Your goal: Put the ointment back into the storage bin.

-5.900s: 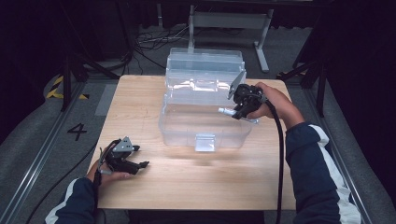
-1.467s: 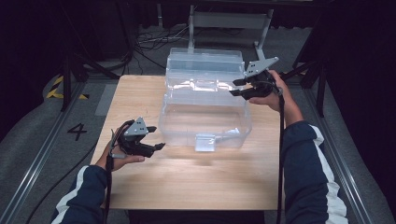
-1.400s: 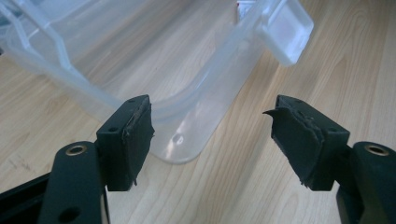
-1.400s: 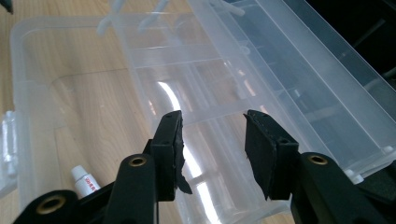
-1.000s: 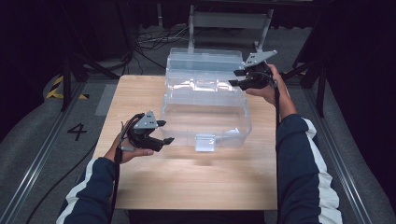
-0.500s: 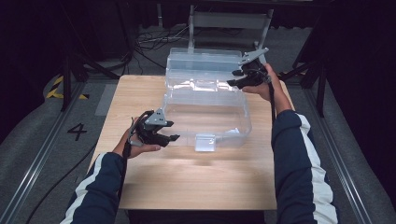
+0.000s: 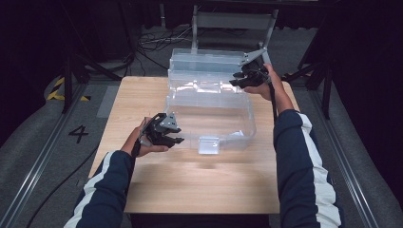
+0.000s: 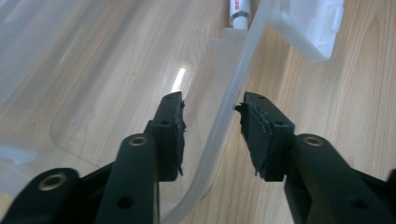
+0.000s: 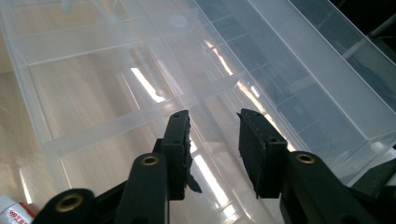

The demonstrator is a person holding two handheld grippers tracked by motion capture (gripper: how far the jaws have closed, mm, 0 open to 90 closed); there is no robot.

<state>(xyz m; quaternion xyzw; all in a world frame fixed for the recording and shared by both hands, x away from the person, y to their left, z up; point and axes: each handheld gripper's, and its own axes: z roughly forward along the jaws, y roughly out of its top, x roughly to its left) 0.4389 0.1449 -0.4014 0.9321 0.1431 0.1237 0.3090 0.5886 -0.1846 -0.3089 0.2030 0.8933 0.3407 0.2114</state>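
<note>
Lab or studio, black curtains [image 7: 28, 57], floor cables [image 7: 152, 40], metal rails [image 7: 38, 161]

A large clear plastic storage box [image 7: 209, 107] sits on the wooden bench [image 7: 190, 180], toward its far half and slightly right of centre. Its hinged clear lid [image 7: 209, 59] stands open, raised at the far side. A white latch [image 7: 209, 145] hangs at the middle of the near wall. Inside, near the wall, lies a small white tube [image 8: 239, 11] with red print.
</note>
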